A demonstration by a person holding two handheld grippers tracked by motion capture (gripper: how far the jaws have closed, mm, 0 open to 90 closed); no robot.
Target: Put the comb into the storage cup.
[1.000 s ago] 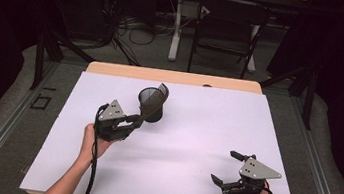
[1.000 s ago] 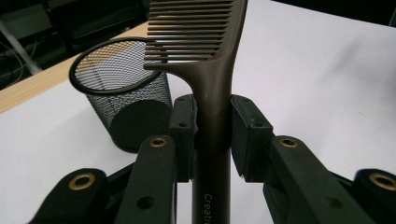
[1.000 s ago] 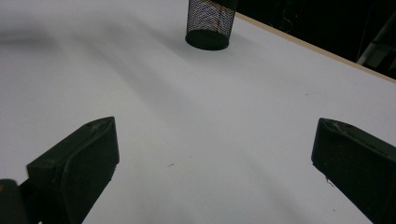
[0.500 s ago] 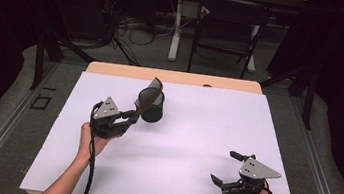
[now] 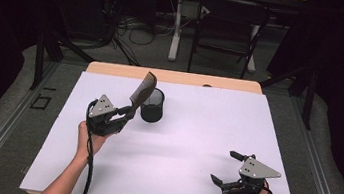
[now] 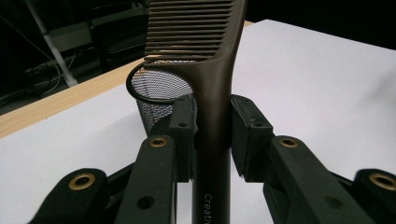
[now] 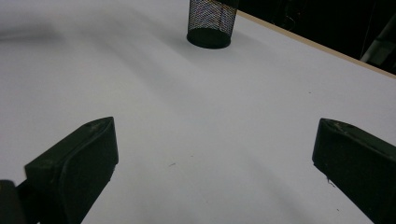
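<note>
- One comb (image 6: 212, 70) is counted, dark brown, with a handle and a row of teeth; it is held above the left half of the tabletop (image 5: 194, 145), toward the far edge, with its teeth end raised beside the cup rim.
- One black mesh cup (image 5: 152, 104) is counted, standing upright on the white sheet, left of centre and near the far edge.
- Two grippers are counted, one per hand.
- Left gripper (image 6: 212, 135): the jaws are narrowly apart and clamped on the comb handle, a pad pressed against each side.
- Right gripper (image 7: 210, 158): the jaws are spread wide with nothing between them; it is seen near the right front corner of the tabletop, well apart from the cup.
- Writing: pale letters "Creativ" are read on the comb handle, cut off by the bottom of the left gripper view; no other lettering can be read.
</note>
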